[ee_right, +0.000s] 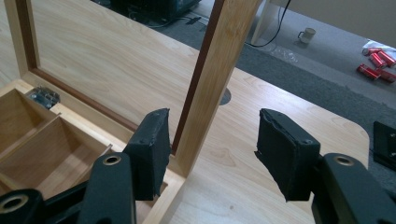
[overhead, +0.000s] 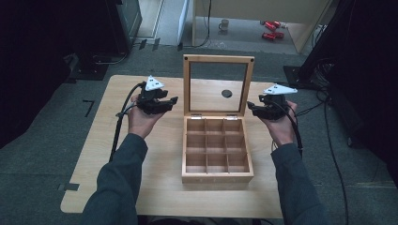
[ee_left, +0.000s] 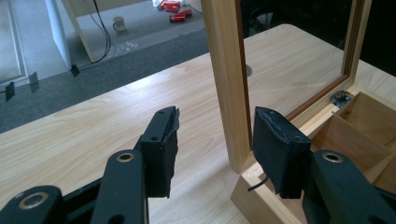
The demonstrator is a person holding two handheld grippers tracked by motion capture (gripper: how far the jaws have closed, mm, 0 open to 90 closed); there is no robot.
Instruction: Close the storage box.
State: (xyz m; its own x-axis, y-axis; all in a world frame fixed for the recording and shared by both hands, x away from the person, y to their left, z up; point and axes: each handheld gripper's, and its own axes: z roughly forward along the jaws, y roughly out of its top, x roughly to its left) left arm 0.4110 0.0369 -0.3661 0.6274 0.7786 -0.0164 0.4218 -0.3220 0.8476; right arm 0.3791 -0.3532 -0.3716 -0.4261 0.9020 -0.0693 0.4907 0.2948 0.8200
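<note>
**Background clutter beyond the table**

Light wood table [overhead: 155, 187], round dark grommet hole [overhead: 226, 93] near its 12 o'clock edge. Grey carpet floor [overhead: 42, 154] all round. White mug [overhead: 224, 24] on floor at 12 o'clock; red cans [overhead: 271, 29] just right of it, about 1 o'clock. Black cables [overhead: 335, 154] trailing at 3 o'clock.

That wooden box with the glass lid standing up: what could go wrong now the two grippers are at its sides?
1. The lid stands upright, each side rail between open jaws. If only the left gripper or the right gripper pushes, the frame may twist on its hinges.
2. Released early, the lid might slam onto the box and jar its glass.
3. A sideways push could slide the box across the table.
</note>
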